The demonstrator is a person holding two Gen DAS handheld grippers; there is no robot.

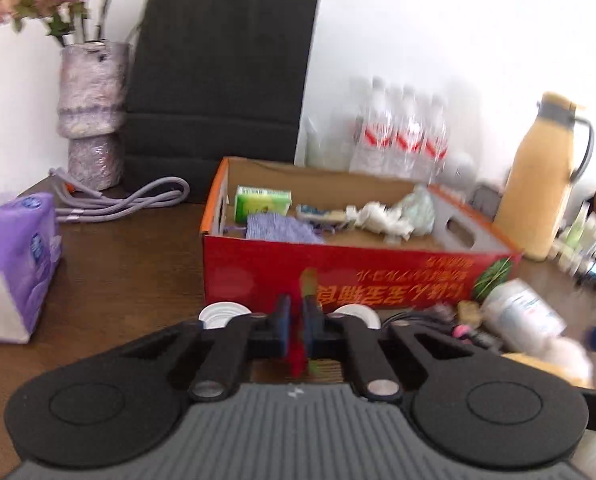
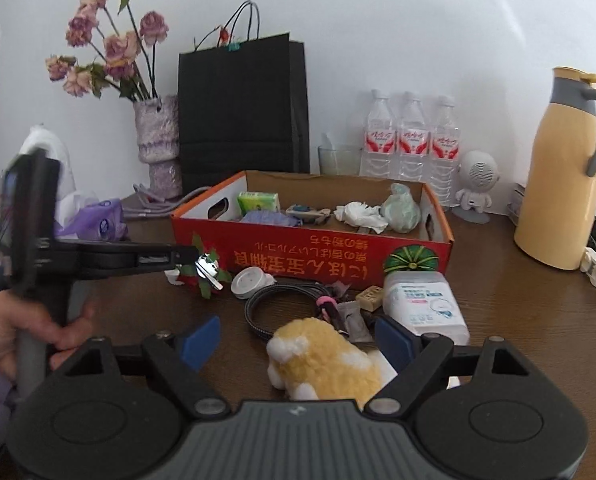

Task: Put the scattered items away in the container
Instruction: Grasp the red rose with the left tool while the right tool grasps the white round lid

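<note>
1. Right tongs stand spread wide on either side of the yellow plush toy, which lies on the desk; the pads do not press it yet, so it is not grasped.
2. Left tongs are clenched on a small red-and-green trinket, possibly with a metal clip, held just in front of the box's near wall; it is not yet dropped in.
3. Loose things on the desk in front of the box: a white bottle, a black cable, a white round cap, and a small tan block.
4. Already inside the red cardboard box: a green packet, a purple cloth, crumpled tissue.
5. Judging from this, the tidying looks roughly half done.
</note>
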